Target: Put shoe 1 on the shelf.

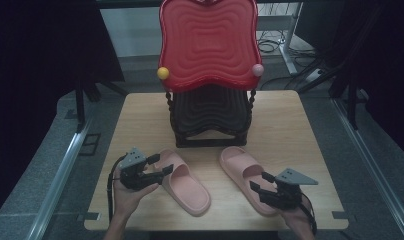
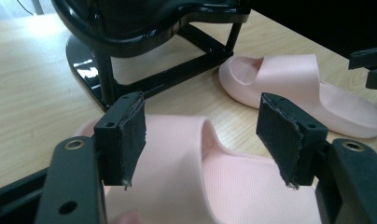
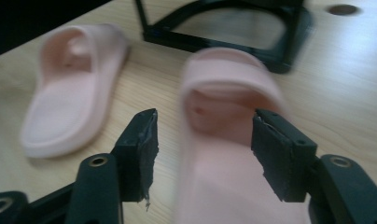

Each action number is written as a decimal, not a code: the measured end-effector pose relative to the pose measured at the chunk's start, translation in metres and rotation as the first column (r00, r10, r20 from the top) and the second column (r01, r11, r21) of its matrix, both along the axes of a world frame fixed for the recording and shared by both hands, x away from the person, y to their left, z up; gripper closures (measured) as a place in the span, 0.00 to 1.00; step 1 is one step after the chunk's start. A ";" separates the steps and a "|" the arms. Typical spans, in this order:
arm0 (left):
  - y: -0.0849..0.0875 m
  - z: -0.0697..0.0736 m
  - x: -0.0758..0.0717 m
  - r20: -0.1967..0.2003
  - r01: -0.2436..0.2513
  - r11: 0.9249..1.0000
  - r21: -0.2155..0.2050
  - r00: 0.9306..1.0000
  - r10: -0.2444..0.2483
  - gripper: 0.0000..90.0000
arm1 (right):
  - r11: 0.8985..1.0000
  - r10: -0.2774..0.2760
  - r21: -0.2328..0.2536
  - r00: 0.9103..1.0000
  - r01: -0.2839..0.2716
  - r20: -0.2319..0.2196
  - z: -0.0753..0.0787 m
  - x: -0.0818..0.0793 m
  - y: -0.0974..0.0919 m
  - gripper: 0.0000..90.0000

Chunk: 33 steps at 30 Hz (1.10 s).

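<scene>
Jaws wide on left gripper (image 1: 157,165) over left slipper (image 1: 186,182), right gripper (image 1: 261,182) straddling right slipper (image 1: 245,170)

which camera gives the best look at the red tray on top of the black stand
The high view: the red tray stands almost whole there, tilted up on the black stand, with a yellow ball and a pink ball at its lower corners. The two gripper views catch the stand's black lower frame, not the tray's red surface.

**Pink pair on pale wood**

Two plain pale-pink slippers, left (image 1: 182,182) and right (image 1: 247,177), lie on the light wood-grain table (image 1: 290,130). Behind them, a glossy red rippled tray (image 1: 208,42) tops a black rack (image 1: 210,117), with a yellow ball (image 1: 163,73) and a pink ball (image 1: 258,69).
</scene>
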<state>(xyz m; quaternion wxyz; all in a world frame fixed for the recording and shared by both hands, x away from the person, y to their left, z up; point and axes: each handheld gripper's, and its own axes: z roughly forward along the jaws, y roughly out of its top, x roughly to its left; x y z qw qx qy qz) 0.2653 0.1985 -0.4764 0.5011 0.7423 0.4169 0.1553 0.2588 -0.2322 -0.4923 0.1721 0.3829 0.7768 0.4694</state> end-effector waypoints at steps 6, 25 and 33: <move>0.011 -0.003 -0.006 -0.005 -0.013 1.000 -0.026 1.000 0.013 0.35 | 0.996 0.086 0.013 0.996 -0.086 -0.001 0.004 0.008 0.044 0.54; 0.019 -0.008 -0.010 -0.034 -0.040 0.997 -0.070 0.999 0.038 0.35 | 0.982 0.189 0.002 0.977 -0.190 -0.094 -0.025 0.054 0.167 0.65; 0.020 -0.010 -0.009 -0.044 -0.051 0.996 -0.072 0.998 0.048 0.35 | 0.988 0.151 0.014 0.979 -0.151 -0.139 -0.044 0.070 0.188 0.72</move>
